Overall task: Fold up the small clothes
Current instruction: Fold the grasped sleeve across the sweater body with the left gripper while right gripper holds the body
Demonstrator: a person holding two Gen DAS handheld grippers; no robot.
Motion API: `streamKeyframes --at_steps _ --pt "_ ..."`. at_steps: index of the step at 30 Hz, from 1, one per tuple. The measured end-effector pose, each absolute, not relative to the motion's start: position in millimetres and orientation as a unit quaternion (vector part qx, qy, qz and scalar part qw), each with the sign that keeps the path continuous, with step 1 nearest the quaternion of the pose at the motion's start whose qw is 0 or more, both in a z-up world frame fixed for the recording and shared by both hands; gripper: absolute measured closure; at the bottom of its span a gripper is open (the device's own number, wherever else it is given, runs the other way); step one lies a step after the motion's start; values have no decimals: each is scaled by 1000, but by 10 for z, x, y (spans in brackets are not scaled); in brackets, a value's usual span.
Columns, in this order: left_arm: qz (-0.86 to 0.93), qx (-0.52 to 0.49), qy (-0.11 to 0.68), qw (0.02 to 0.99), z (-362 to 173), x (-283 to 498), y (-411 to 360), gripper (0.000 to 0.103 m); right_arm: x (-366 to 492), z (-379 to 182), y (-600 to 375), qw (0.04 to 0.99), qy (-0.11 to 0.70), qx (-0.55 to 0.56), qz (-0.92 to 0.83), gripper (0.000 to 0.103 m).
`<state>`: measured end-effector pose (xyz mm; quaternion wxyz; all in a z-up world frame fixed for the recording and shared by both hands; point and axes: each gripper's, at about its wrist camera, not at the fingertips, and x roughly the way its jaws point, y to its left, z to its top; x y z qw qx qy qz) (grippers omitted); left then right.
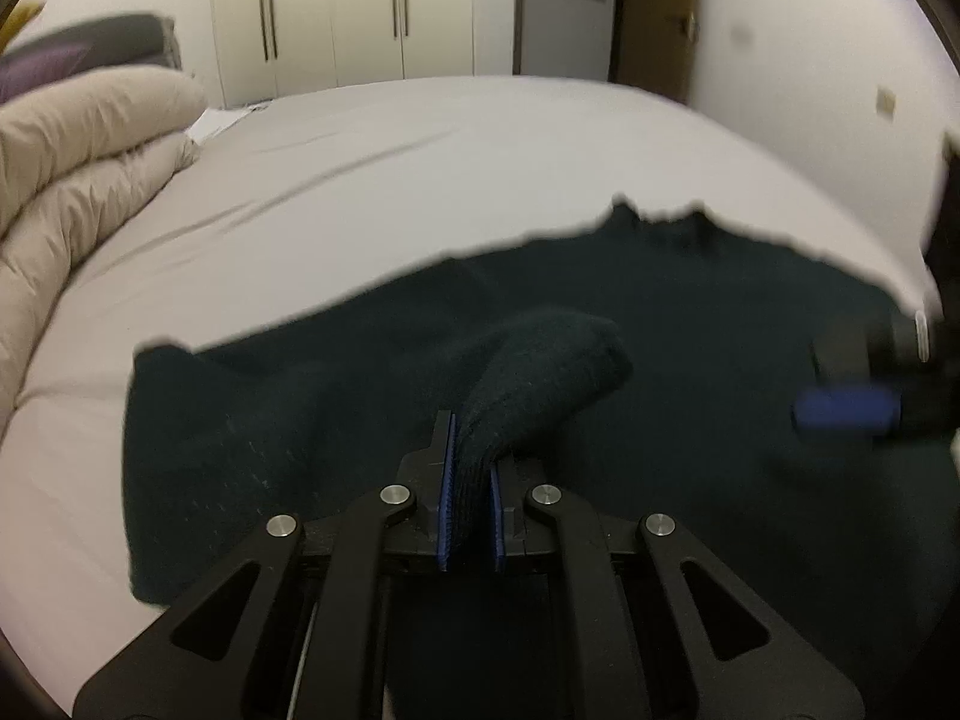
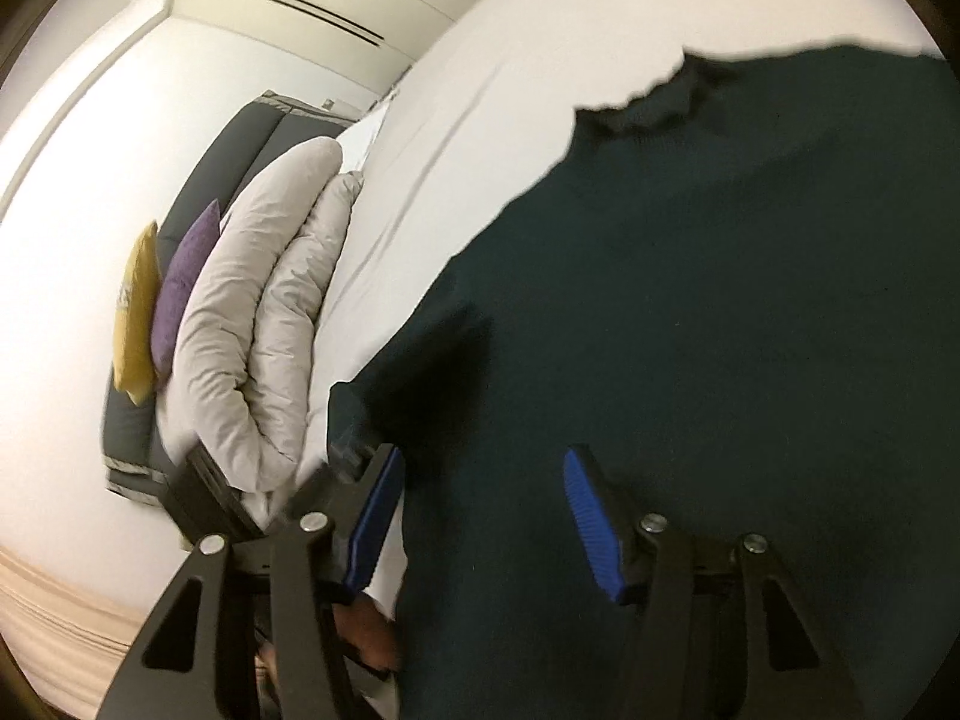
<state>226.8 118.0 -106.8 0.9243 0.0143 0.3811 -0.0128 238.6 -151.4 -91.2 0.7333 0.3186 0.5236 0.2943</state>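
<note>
A dark green sweater (image 1: 690, 360) lies spread on the white bed sheet (image 1: 420, 180), its neckline at the far side. My left gripper (image 1: 471, 450) is shut on the ribbed cuff of one sleeve (image 1: 540, 372), which is lifted and curls over the body of the sweater. At the right edge of the left wrist view a blurred blue pad (image 1: 846, 414) of my right gripper hovers over the sweater. In the right wrist view my right gripper (image 2: 480, 486) stands open above the sweater (image 2: 720, 330) near its left edge. Nothing is pinched between its blue pads (image 2: 594, 522).
A rolled beige duvet (image 1: 78, 150) lies along the left side of the bed, also in the right wrist view as the duvet (image 2: 252, 312). A purple cushion (image 2: 183, 294) and a yellow cushion (image 2: 135, 324) lean behind it. White wardrobe doors (image 1: 336, 12) stand beyond the bed.
</note>
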Motion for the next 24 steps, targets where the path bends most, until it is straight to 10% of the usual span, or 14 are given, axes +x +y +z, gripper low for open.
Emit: streamKeyframes --at_steps 18,24 --pt "17 100 314 944 -1004 1709 805 95 2965 -1126 -562 642 580 363 344 42" --pt "13 88 322 942 -980 1702 840 94 2986 -1170 -514 667 583 317 339 91"
